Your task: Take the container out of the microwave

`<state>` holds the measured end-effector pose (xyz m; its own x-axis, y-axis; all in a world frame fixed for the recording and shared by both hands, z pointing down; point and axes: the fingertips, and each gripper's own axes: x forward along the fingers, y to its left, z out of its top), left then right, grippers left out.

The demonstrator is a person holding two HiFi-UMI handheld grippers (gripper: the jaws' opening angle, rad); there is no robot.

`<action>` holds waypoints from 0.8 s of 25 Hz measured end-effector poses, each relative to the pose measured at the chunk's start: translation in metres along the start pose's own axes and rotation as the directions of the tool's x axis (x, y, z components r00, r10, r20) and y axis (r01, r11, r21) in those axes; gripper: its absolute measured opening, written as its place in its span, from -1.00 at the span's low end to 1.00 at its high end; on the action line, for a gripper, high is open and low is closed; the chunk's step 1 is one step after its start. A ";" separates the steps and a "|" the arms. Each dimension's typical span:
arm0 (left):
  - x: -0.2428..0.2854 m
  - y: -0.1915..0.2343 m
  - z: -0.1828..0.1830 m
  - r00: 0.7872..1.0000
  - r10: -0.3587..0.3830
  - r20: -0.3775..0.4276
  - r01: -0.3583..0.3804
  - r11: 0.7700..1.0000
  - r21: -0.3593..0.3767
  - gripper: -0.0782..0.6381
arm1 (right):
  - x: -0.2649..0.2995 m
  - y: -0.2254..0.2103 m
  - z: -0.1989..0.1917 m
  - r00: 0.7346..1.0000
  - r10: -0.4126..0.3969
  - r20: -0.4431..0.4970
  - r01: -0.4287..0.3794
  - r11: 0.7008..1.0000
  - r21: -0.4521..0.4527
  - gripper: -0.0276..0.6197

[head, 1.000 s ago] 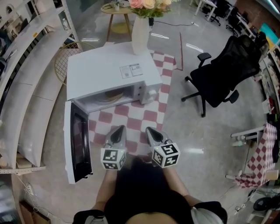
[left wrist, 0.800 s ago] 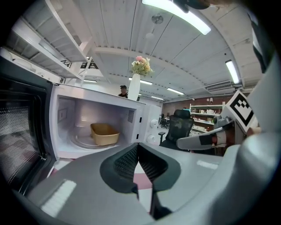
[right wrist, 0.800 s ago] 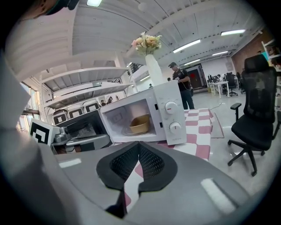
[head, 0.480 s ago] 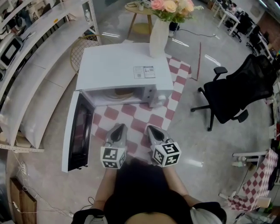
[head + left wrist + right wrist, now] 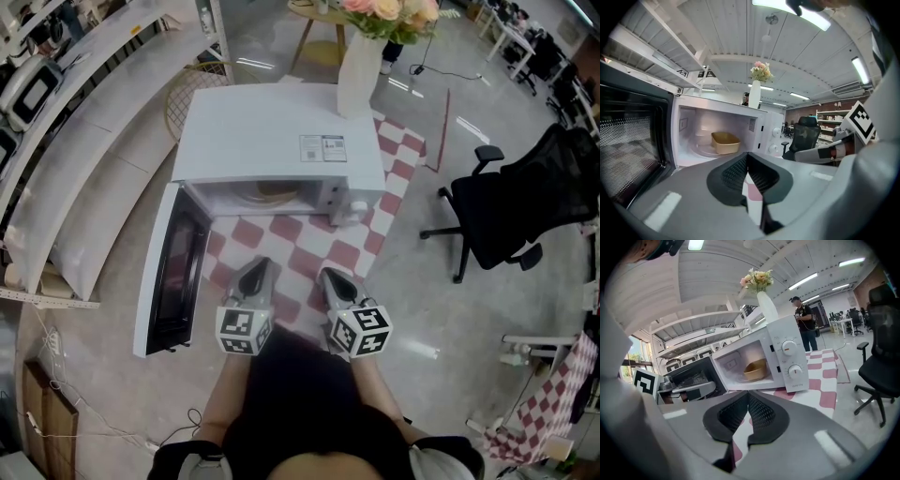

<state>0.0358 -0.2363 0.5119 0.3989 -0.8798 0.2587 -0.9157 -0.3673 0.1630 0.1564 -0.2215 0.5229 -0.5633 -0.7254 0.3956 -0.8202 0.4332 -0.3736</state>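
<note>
Container (image 5: 725, 143) sits inside the open microwave (image 5: 272, 131), beyond the left claw (image 5: 257, 269) and right claw (image 5: 331, 277), both closed and empty, so one should open wide before reaching in level.

3 cameras are used. In the head view, the microwave (image 5: 281, 141) is looked at from high above, steeply down, and the left gripper (image 5: 255, 272) and right gripper (image 5: 333, 279) are seen just below it. The left gripper view is taken from low down, near the front, along its jaws into the open microwave. The right gripper view is taken from further right, so the knobs (image 5: 789, 347) are faced. The microwave and the vase (image 5: 359, 66) are shared by all 3 views.
</note>
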 end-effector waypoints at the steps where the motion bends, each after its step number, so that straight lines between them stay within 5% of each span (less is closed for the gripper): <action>1: 0.001 0.001 0.001 1.000 -0.001 0.000 0.001 1.000 0.002 -0.75 | 0.000 -0.001 -0.001 1.000 -0.004 0.000 0.004 1.000 0.005 -0.91; 20: 0.046 0.042 0.013 1.000 -0.003 0.017 0.003 0.999 -0.037 -0.75 | 0.040 -0.007 0.006 0.999 -0.028 -0.026 0.029 1.000 0.009 -0.91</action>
<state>0.0153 -0.2958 0.5181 0.4006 -0.8837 0.2419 -0.9120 -0.3590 0.1985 0.1402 -0.2572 0.5364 -0.5423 -0.7231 0.4279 -0.8351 0.4078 -0.3693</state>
